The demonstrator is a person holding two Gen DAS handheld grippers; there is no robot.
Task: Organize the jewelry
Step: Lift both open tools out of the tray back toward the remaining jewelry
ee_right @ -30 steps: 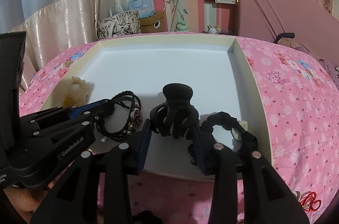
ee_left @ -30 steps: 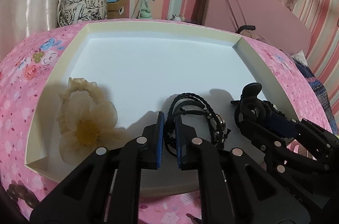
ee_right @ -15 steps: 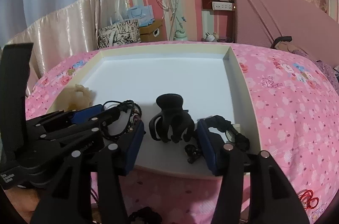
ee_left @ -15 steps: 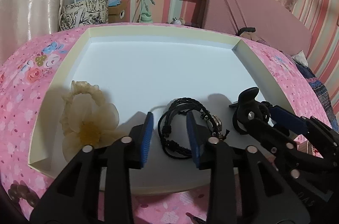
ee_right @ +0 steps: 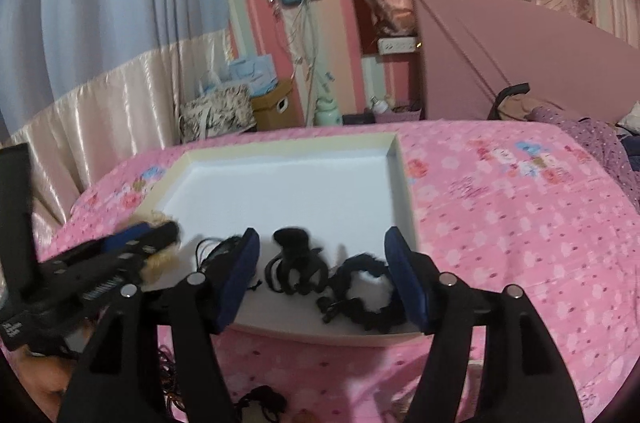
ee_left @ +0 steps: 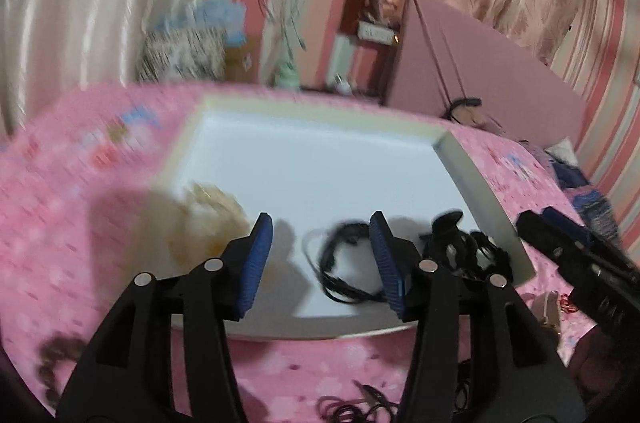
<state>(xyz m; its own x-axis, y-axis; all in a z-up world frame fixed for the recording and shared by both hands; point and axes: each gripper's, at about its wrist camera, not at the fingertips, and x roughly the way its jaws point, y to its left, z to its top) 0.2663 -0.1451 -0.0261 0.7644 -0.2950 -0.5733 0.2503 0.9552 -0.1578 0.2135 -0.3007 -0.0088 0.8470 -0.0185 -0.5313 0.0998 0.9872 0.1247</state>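
Note:
A shallow white tray (ee_left: 320,163) (ee_right: 288,191) lies on a pink flowered bedspread. Along its near edge lie a cream flower scrunchie (ee_left: 200,227), a black braided bracelet (ee_left: 344,271) (ee_right: 216,251), a black claw clip (ee_right: 294,259) (ee_left: 448,227) and a black scrunchie (ee_right: 364,287) (ee_left: 488,255). My left gripper (ee_left: 322,263) is open and empty, raised above the tray's near edge, in front of the bracelet. My right gripper (ee_right: 324,275) is open and empty, raised in front of the claw clip and scrunchie.
Dark hair ties and loose jewelry lie on the bedspread in front of the tray (ee_left: 360,403) (ee_right: 260,399). A brown beaded piece (ee_left: 56,359) lies at the left. A pink headboard (ee_right: 500,55), curtains, bags and boxes (ee_right: 224,107) stand behind the bed.
Both grippers have opened wide and pulled back and up from the tray. The bracelet and the claw clip stay in the tray. The left view is blurred by motion.

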